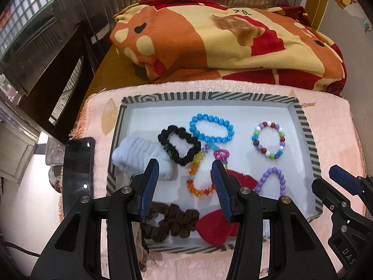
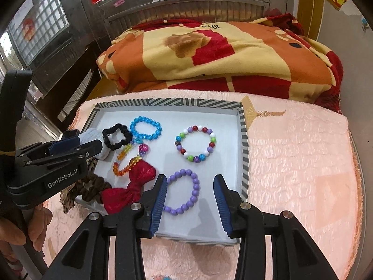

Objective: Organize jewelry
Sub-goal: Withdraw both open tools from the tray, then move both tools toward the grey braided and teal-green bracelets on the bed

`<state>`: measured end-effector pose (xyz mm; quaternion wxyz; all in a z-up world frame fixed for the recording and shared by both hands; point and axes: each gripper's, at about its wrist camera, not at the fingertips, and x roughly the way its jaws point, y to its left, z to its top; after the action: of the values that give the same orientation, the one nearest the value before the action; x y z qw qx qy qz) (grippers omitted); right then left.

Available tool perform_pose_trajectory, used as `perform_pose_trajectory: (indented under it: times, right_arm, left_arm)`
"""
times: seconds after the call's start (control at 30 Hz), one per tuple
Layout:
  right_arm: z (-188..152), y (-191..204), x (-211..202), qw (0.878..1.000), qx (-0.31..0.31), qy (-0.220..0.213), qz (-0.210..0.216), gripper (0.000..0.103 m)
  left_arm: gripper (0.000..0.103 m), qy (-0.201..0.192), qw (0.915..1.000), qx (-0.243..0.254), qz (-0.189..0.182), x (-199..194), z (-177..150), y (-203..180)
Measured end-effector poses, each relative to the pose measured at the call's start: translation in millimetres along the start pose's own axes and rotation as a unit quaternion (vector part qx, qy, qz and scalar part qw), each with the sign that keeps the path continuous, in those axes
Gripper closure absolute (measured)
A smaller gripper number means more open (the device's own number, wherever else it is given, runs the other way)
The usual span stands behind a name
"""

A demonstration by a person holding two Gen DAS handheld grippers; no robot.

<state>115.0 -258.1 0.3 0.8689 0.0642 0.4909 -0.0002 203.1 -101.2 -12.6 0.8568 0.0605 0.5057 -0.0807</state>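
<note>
A shallow tray (image 2: pixel 244 140) with a white floor and a black-and-white striped rim holds the jewelry. Toward its far side lies a ring of glossy blue beads (image 2: pixel 145 128), and just beside it a black scrunchie (image 2: pixel 117 136) that touches a pale blue-white scrunchie (image 1: pixel 139 152) at the left wall. A bracelet of mixed white, red, purple, green and blue beads (image 2: pixel 197 144) sits apart near the right wall. A rainbow strand of clear beads (image 2: pixel 127 161) curls through the middle, ending by a small pink charm (image 2: pixel 143 149). Nearer, a red fabric bow (image 2: pixel 131 190) lies next to a brown scrunchie (image 1: pixel 170 221), and a loop of matte purple beads (image 2: pixel 186 192) rests at the near right.

The tray sits on a pink fuzzy mat (image 2: pixel 303 163), with a folded orange, cream and red blanket (image 2: pixel 221 56) behind it. A dark phone (image 1: pixel 78 168) lies left of the tray.

The left claw (image 1: pixel 185 186) hovers spread over the rainbow strand, holding nothing. The right claw (image 2: pixel 190 200) is spread too, its 2 fingers either side of the purple loop.
</note>
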Motion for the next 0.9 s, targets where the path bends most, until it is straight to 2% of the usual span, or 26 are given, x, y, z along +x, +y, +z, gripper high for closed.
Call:
perform_pose_trajectory:
  times: [0.5,0.9]
  right_arm:
    - [-35,10,-26,1.0,-0.003,-0.003,0.01,0.063]
    - [-79,0,-52,1.0,-0.004,0.004,0.0,0.063]
  left_arm:
    - [0.056,-0.018,0.9998,0.004,0.007,-33,-38,0]
    - [0.056,-0.023,0.9996,0.011,-0.008,-59,-76,-4]
